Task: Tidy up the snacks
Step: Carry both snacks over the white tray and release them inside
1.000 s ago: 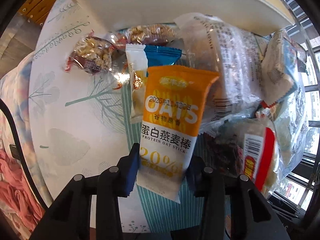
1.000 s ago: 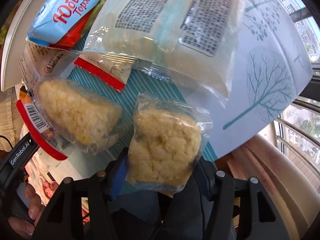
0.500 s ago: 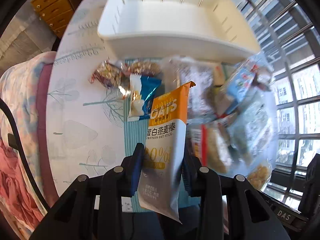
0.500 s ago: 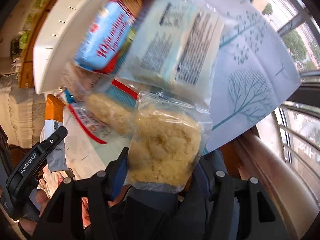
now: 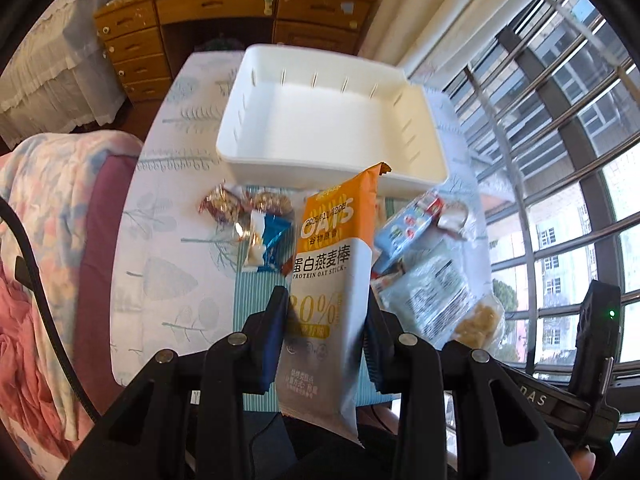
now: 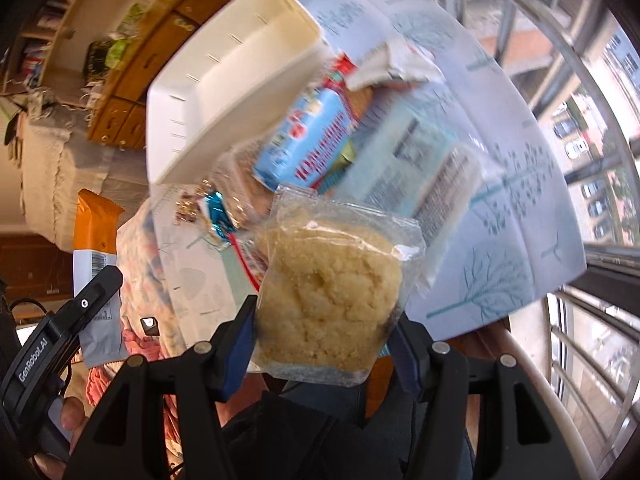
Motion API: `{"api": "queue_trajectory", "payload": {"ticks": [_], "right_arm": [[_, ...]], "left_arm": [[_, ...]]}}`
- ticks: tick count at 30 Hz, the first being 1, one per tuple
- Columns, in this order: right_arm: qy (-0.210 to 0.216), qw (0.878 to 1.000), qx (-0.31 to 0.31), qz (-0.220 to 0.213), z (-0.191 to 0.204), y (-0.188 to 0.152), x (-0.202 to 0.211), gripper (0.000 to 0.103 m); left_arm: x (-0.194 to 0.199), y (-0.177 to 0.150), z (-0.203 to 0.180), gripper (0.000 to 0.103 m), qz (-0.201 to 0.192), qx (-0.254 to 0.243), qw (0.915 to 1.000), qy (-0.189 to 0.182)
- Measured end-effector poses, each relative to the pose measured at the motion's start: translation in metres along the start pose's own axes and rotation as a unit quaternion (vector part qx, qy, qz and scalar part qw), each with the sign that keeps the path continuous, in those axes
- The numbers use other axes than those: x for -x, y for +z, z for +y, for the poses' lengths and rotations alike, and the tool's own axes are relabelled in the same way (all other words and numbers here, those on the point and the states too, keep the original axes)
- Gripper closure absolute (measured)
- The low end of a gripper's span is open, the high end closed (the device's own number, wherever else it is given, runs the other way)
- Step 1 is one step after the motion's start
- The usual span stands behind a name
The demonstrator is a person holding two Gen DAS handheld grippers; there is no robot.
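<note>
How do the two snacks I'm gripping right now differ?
The oat stick in the left gripper is a long, flat, opaque orange-and-white printed pack; the crumbly cake in the right gripper is squat, bulky, in clear unprinted wrap. Both are clamped near their lower end, lifted above the table.

- Left claw [image 5: 326,312]: black angular plastic arms, silver round screws, blue pads inside.
- Right claw [image 6: 324,328]: same black build, blue pads, silver screws.
- White "GenRobot.AI" lettering on the black handle.
</note>
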State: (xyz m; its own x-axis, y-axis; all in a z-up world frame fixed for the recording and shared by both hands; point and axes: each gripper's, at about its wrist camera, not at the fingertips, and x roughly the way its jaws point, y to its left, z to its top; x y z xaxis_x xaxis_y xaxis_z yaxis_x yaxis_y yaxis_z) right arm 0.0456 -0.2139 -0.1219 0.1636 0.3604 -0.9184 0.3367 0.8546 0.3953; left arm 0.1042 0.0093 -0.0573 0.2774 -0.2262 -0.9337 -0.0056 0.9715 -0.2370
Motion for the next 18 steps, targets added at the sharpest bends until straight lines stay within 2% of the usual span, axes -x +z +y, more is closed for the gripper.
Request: {"api": "queue_trajectory", "payload": {"ticks": [8, 18], "right_arm": [[0.012, 0.999, 0.021, -0.021, 0.027, 0.047, -0.002, 0.043], [0.011, 0.998, 0.023, -0.063, 0.076, 0.108, -0.003, 0.043]], "left_arm": [[0.033, 0.037, 0.008, 0.07, -0.038, 0.001, 0.9993, -0.001], [0.037, 0.103, 0.034, 0.07, -0.066, -0.001, 0.9977, -0.014]]}}
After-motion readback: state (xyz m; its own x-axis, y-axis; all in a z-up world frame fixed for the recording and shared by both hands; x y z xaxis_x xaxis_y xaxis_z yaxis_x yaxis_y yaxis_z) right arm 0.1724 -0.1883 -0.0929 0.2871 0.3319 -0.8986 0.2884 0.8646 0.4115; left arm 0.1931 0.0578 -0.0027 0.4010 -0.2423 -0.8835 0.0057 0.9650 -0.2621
